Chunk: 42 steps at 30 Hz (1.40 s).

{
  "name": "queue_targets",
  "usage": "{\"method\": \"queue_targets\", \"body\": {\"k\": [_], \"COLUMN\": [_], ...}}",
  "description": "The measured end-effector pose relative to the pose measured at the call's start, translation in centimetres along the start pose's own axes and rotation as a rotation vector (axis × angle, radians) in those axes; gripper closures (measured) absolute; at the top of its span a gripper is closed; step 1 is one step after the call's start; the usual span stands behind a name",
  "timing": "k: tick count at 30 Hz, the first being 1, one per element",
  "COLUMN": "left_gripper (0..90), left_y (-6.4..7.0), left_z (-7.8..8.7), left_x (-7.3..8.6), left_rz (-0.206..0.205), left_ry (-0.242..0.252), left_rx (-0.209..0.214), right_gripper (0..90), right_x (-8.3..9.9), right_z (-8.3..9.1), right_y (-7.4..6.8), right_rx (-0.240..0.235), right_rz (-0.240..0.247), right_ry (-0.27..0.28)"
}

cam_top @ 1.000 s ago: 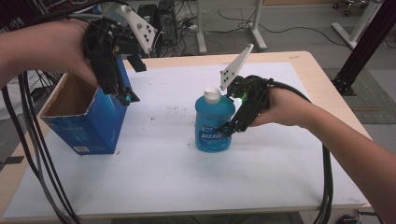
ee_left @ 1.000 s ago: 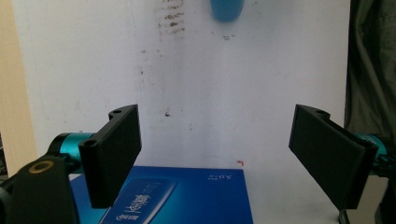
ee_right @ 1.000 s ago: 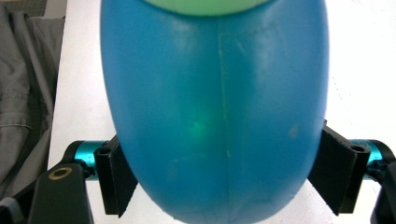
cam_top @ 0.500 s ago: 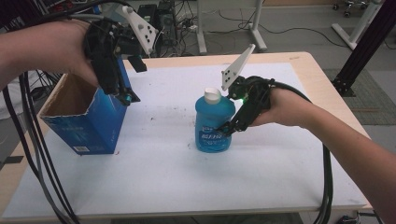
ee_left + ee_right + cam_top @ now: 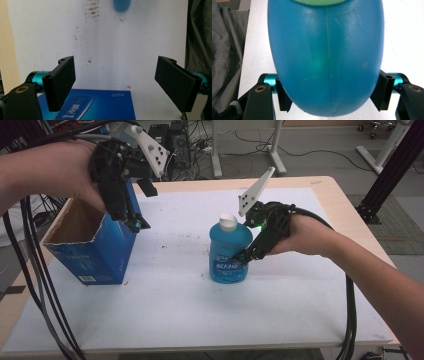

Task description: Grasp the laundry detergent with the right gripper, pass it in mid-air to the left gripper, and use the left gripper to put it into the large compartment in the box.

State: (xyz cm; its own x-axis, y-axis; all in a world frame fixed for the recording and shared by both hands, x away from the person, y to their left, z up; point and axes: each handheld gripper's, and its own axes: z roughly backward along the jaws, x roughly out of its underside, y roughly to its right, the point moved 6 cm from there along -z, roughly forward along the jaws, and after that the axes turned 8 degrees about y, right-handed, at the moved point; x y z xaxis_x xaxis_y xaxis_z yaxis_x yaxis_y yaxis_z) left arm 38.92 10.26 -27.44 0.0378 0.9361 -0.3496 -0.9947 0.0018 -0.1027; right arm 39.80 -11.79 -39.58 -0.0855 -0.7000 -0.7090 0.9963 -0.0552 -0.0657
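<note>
At the left of the bench (image 5: 165,320), an open blue cardboard box (image 5: 95,250) stood upright on the white sheet that covered the wooden top. Its inside was plain brown card, its outer faces glossy blue with small white print too fine to read. The left gripper (image 5: 131,222) hovered over the box's right wall, held by the left hand (image 5: 60,167). In the left gripper view its flat black jaws stood wide apart, released, with nothing between them; the box's blue face (image 5: 97,105) lay just below them, bearing "5.0" among other small writing and a slanted label I could not read. The white sheet beyond was speckled with dark smudges.

Near the middle stood a rounded blue plastic bottle (image 5: 229,252) with a white cap (image 5: 228,221) and a white-lettered label that was blurred. The right gripper (image 5: 245,257), held by the right hand (image 5: 300,237), was clamped on the bottle's lower body. In the right gripper view the smooth, seamed bottle (image 5: 327,57) sat squarely between the ribbed jaws, pressed on both sides.
</note>
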Motion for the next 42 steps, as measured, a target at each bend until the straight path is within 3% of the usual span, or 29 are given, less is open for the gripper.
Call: {"method": "queue_targets", "body": {"k": [27,42], "left_gripper": [17.0,17.1], "left_y": [0.00,0.04], "left_z": [-0.01,0.03], "left_x": [-0.02,-0.17], "left_rz": [0.000,-0.004], "left_ry": [-0.004,0.000], "left_rx": [0.003,0.000], "right_gripper": [42.6,45.5], "right_x": [0.14,0.25], "right_z": [-0.88,-0.89], "right_y": [-0.22,-0.32], "right_rx": [-0.034,-0.022], "right_rz": [0.012,0.021], "right_ry": [0.007,0.062]}}
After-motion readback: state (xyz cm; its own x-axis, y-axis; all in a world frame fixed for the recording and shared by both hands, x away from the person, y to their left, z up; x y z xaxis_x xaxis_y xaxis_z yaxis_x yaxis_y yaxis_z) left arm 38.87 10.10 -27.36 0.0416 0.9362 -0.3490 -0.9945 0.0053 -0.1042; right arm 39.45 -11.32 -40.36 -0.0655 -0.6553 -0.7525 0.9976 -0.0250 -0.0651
